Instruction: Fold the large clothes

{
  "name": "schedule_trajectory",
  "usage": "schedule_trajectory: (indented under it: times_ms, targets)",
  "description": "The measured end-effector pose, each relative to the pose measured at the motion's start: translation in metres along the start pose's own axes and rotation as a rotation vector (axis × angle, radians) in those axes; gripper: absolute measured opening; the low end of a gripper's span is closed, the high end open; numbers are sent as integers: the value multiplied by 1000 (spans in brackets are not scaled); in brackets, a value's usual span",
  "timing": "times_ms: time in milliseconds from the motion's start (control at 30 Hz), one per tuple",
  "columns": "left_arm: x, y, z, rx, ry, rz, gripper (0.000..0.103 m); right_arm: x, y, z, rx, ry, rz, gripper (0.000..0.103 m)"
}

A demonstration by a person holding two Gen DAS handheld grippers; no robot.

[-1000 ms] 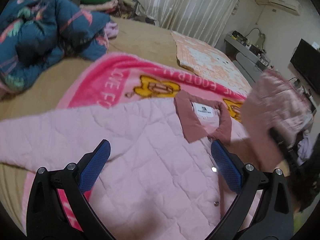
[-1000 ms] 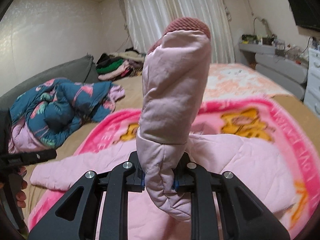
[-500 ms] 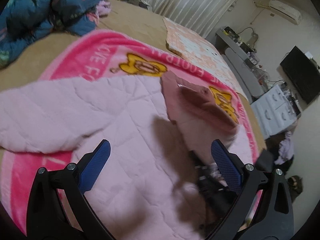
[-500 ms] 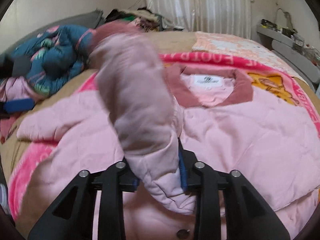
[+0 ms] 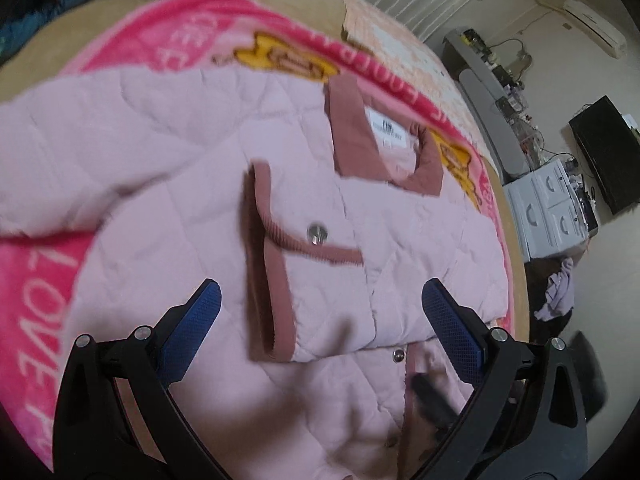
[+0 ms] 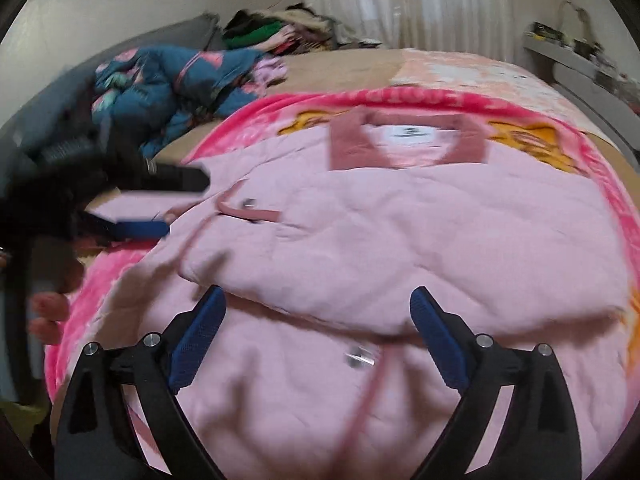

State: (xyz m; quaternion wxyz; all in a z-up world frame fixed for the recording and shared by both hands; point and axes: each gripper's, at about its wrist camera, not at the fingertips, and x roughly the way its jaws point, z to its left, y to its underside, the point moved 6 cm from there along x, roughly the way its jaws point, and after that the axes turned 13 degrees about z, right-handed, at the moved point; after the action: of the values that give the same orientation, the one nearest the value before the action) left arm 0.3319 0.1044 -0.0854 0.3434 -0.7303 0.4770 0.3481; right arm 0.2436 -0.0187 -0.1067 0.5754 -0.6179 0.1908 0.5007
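Two grippers hang over the bed, and we hold neither on anything: the left gripper (image 5: 320, 322) has its blue pads spread wide above the chest of the jacket (image 5: 168, 184), and the right gripper (image 6: 318, 330) is just as wide apart, with only cloth below it. We judge both are held apart because one sleeve (image 5: 316, 280) is already laid down and needs no more grip. The jacket lies front up on the pink blanket (image 5: 120, 44), which covers much of the bed (image 6: 340, 66). From the left wrist view the collar (image 5: 348, 128) sits at about 1 o'clock, and the folded sleeve crosses the chest from 3 o'clock toward the middle, its darker ribbed cuff (image 5: 260, 264) ending near a snap button (image 5: 317, 233). The other sleeve (image 5: 52, 148) reaches out flat toward 9 o'clock, unfolded, so we take that as the next piece to bring in. The jacket is pale pink and quilted, soft and puffy, with dusty-rose trim and a white label inside the neck. A blue flowered quilt (image 6: 168, 76) is bunched at 10 o'clock in the right wrist view, well apart from the jacket.
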Motion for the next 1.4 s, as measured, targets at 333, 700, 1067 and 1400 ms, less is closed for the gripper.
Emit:
schedule_trajectory:
  times_ms: [333, 700, 1067, 1400]
  targets:
    - [51, 9, 3, -84, -7, 69, 54, -51, 30, -85, 170, 144, -78, 93]
    - [-44, -34, -66, 201, -120, -183, 17, -95, 54, -146, 335, 183, -186, 93]
    - [16, -28, 11, 186, -364, -75, 19, -82, 1, -147, 207, 236, -190, 93]
    - [33, -14, 35, 188, -429, -85, 29, -6, -24, -153, 192, 262, 16, 93]
